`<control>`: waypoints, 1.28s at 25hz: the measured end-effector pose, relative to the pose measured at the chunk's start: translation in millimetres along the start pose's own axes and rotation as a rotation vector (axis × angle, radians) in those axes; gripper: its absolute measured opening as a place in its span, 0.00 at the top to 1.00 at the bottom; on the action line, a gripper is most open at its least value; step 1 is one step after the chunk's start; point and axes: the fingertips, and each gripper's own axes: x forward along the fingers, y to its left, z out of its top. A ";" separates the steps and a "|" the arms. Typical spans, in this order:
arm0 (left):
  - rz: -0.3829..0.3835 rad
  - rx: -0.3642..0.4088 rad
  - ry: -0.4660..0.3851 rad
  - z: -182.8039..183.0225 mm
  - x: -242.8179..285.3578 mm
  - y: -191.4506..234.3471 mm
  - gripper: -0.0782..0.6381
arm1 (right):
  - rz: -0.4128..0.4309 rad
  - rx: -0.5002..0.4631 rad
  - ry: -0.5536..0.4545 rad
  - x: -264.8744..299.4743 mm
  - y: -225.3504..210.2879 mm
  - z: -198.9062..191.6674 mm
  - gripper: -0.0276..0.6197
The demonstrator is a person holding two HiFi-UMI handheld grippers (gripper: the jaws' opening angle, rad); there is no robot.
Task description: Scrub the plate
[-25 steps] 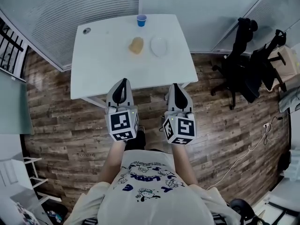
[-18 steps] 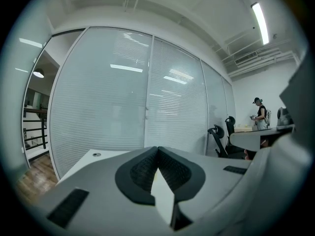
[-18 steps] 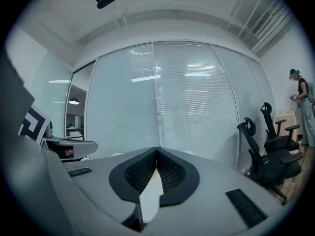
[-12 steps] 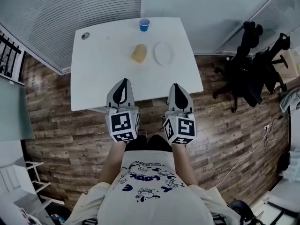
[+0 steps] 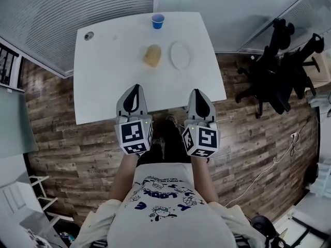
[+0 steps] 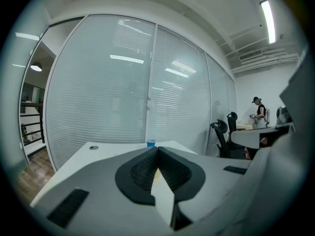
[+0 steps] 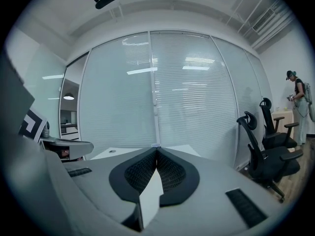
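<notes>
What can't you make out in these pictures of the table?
- Plate: too small in the head view to show any dirt; in both gripper views the gripper's own jaws block it.
- Blue cup: too small in the head view to show its contents.
- Sponge: only a small tan blob in the head view; texture unreadable.
- Round thing on the table: too small to identify.

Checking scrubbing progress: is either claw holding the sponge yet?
No, the sponge lies loose on the table beside the plate.
</notes>
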 end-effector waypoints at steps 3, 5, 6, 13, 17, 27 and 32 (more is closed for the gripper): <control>0.018 -0.006 0.005 1.3 13.4 5.4 0.87 | 0.010 0.001 0.008 16.9 -4.5 0.0 0.91; 0.033 -0.012 0.006 3.9 23.1 11.5 0.87 | 0.022 0.002 0.013 30.4 -4.7 0.8 0.91; 0.042 -0.015 0.007 5.2 28.4 14.1 0.87 | 0.029 0.002 0.015 37.6 -4.9 1.2 0.91; 0.068 -0.023 0.032 7.9 70.1 6.7 0.87 | 0.068 -0.005 0.035 79.3 -24.5 3.4 0.91; 0.068 -0.024 0.049 5.7 90.7 2.2 0.87 | 0.088 -0.006 0.057 101.4 -35.8 0.6 0.91; 0.084 -0.006 0.080 12.9 134.6 -14.6 0.87 | 0.124 0.016 0.071 141.9 -61.8 3.6 0.91; 0.107 -0.022 0.080 18.8 152.5 -16.9 0.87 | 0.142 0.025 0.063 157.5 -74.5 8.8 0.91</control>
